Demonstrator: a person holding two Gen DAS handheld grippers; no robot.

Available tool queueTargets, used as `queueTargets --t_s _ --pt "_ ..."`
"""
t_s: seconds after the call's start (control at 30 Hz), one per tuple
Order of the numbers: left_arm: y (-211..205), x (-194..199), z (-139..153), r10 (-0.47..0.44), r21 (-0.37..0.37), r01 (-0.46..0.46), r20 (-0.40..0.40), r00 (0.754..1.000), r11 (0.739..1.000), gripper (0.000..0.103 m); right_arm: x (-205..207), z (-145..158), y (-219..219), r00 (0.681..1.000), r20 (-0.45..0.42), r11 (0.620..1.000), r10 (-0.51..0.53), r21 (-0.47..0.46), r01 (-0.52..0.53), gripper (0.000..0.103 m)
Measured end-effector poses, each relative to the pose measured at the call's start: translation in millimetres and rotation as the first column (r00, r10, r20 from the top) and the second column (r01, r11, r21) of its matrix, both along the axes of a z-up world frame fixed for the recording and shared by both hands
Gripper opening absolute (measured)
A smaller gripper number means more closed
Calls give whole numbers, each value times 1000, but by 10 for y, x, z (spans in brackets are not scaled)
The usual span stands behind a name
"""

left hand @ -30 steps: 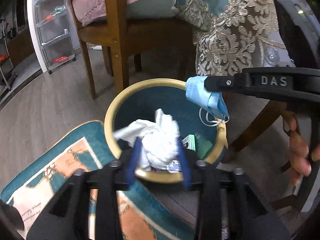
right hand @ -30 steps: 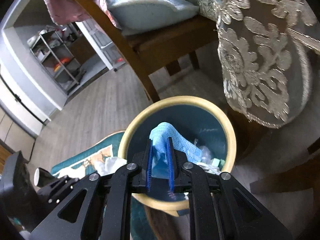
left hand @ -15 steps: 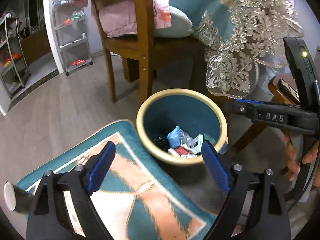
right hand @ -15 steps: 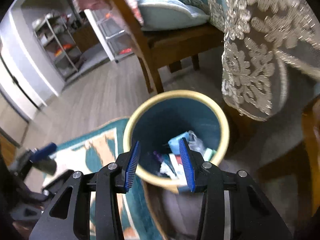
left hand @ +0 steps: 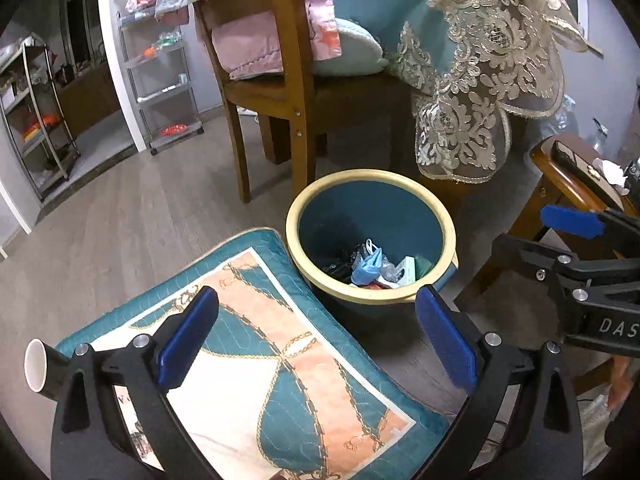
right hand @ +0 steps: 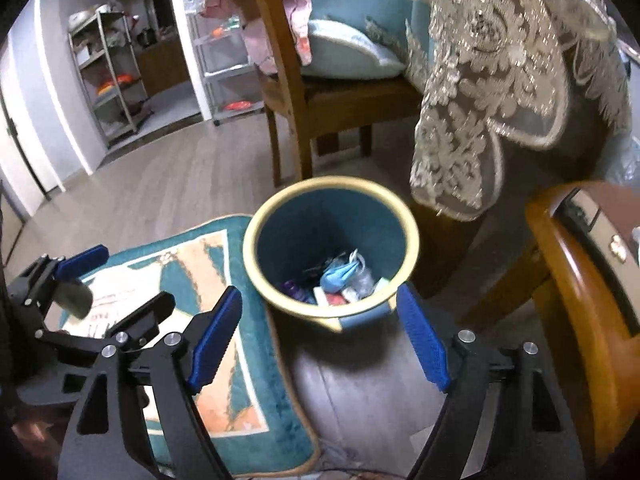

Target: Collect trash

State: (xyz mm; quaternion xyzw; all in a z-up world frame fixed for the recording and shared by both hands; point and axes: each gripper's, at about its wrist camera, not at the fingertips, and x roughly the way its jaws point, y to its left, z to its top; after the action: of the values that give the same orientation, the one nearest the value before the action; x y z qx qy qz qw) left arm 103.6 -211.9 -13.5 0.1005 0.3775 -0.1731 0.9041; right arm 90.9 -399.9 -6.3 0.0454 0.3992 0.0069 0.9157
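Bin point(left hand: 438, 216) stands upright on the floor, mouth facing straight up, long axis vertical; it is teal inside with a cream rim. Trash lies at its bottom: a crumpled blue mask point(left hand: 368, 264), a small white-and-green box point(left hand: 408, 268), and dark and red scraps too small to identify. The mask is bunched, so no clear long axis can be read.

Left gripper point(left hand: 316, 344) has its jaws opening, standing wide, nothing between the blue pads. In the left wrist view the bin sits at 12 o'clock from it, apart from the fingers.

Right gripper point(right hand: 318, 344) also has its jaws opening, wide, nothing held. In the right wrist view the bin point(right hand: 256, 240) is at 12 o'clock, its near rim between the fingertips in the picture; contact cannot be confirmed. The mask point(right hand: 336, 274) shows there too, in the bottom of the bin.

Rug point(left hand: 248, 360), teal with a peach and cream pattern, lies at 9 o'clock of the bin, its edge just beside the bin's base. Wooden chair point(left hand: 296, 92) stands at 12 o'clock behind the bin. Lace cloth point(left hand: 472, 120) hangs at 1 o'clock above the rim, not touching it. A second wooden chair point(right hand: 576, 280) is at 3 o'clock.
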Motion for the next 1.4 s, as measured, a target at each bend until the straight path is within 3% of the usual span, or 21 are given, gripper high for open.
queueTargets --t_s 1.4 --pt "-3 -7 -17 -2 -13 2 0 1000 1000 97 48 -27 -51 1000 -12 1000 -6 15 7 81"
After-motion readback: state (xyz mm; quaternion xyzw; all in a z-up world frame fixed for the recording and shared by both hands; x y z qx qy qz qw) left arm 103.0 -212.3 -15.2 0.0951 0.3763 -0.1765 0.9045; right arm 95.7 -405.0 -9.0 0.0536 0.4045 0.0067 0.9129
